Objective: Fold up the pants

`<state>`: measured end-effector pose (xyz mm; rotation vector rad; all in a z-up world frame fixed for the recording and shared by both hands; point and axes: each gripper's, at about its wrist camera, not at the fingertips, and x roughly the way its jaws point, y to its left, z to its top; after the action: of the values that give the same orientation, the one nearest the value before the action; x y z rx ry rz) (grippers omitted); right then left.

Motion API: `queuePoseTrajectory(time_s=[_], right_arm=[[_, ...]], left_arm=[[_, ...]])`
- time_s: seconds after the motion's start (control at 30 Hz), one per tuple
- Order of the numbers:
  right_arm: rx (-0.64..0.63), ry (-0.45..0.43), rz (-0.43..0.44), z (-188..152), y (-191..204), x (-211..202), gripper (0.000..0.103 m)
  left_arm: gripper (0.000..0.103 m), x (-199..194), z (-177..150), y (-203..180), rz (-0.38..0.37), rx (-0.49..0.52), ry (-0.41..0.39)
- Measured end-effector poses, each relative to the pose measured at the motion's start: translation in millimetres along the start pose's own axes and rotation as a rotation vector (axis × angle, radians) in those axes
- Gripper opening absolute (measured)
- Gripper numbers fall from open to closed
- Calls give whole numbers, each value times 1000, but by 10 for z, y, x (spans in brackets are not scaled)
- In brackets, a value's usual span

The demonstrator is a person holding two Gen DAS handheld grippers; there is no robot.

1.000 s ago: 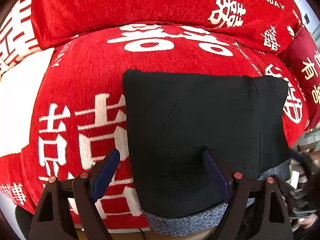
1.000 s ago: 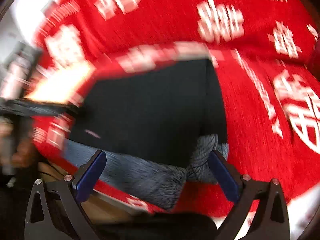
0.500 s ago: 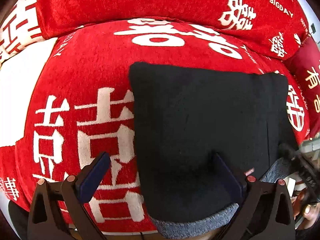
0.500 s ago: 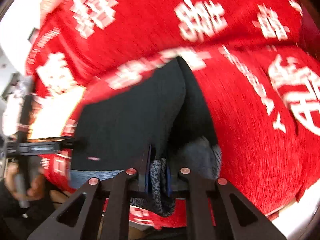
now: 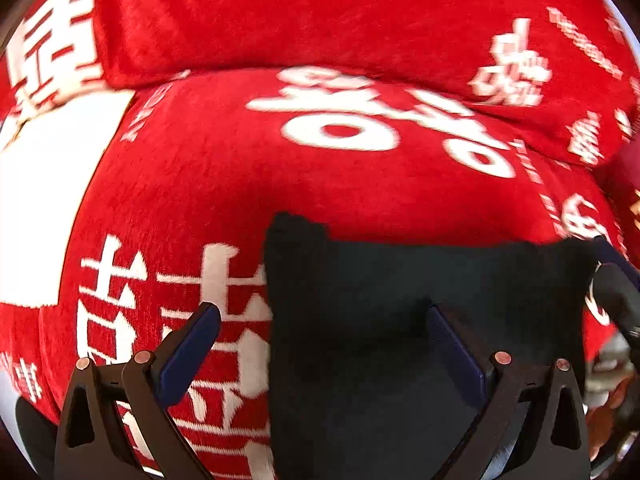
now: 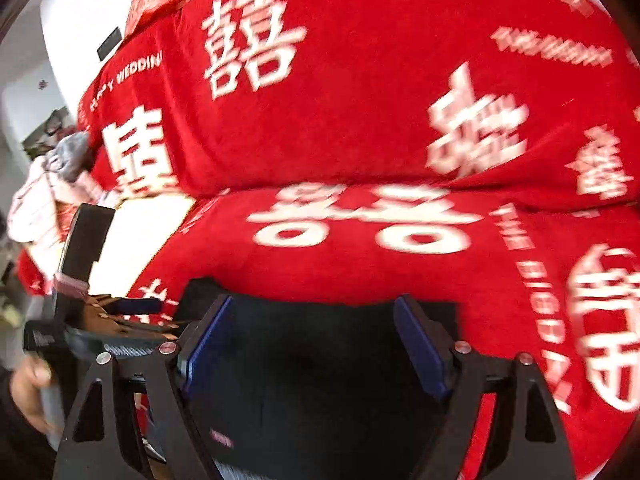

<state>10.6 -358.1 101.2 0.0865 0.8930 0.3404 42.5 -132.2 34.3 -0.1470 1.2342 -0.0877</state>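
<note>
Black pants (image 5: 420,320) folded flat near sofa (image 5: 340,184) seat's front edge; left gripper (image 5: 324,344) spread wide, empty; right gripper (image 6: 312,344) opening, nothing pinched; probably best lifting clear, no snagging.

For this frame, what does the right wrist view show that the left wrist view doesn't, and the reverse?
Only the right wrist view: a white wall, the heap of pale and grey clothes at the far left, and the left claw from the side.

Only the left wrist view: the large white characters woven beside the garment's left edge, and the right claw's tip at the right edge.

Both: the folded black pants on the red printed sofa cover; each view's own claw is open and empty.
</note>
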Motion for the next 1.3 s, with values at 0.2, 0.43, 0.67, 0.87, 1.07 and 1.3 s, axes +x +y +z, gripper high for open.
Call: queuePoseTrajectory(time_s=[0.2, 0.43, 0.67, 0.87, 1.07, 1.3], right_arm=[[121, 126, -84, -204, -451, 442, 81], [113, 62, -123, -267, -300, -35, 81], [24, -5, -86, -758, 203, -634, 84], [24, 76, -106, -1114, 239, -352, 87], [17, 74, -143, -1039, 375, -537, 89], [39, 88, -171, -1240, 355, -419, 102]], left_arm=[[103, 288, -45, 173, -99, -58, 70], [103, 32, -74, 86, -37, 15, 25], [103, -264, -358, 148, -68, 33, -15], [103, -245, -555, 129, -37, 79, -7], [103, -402, -772, 197, -77, 68, -32], [103, -95, -1088, 193, -156, 83, 66]])
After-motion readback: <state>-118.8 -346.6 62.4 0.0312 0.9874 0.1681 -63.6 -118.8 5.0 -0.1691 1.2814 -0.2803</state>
